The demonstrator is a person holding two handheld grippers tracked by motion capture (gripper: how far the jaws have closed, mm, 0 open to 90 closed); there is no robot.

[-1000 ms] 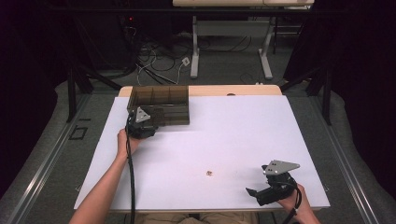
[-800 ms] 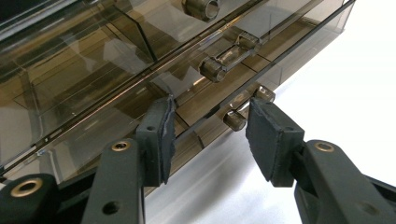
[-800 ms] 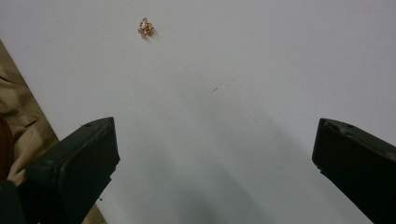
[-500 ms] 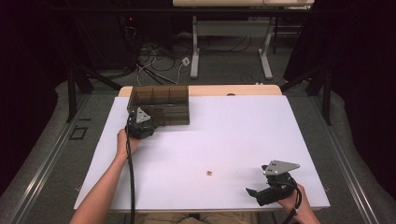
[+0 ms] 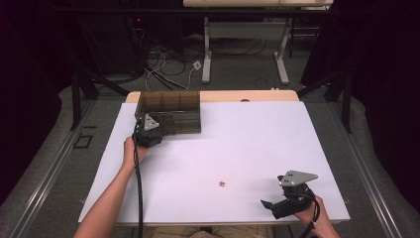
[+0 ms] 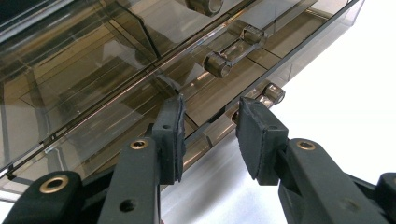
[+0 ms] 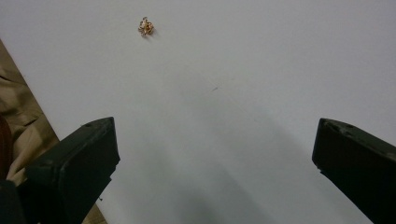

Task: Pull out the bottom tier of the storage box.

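Organizer box's [image 6: 140, 70] front edge sits between left gripper's [image 6: 210, 133] narrowing, not-yet-gripping fingers [image 6: 170, 130]; right gripper [image 7: 210, 154] wide open.

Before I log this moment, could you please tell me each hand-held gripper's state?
Left hand-held gripper: open, jaws just closing around the organizer box front wall.
Right hand-held gripper: wide open, empty.

Both grippers are black, each topped by a grey three-cornered plate. The left gripper [image 6: 210, 130] has brass-ringed screw holes on its arms and ribbed dark pads [image 6: 169, 133]; a black cable trails from it. The right gripper [image 7: 215, 154] has blocky black jaws. The forearms are bare.
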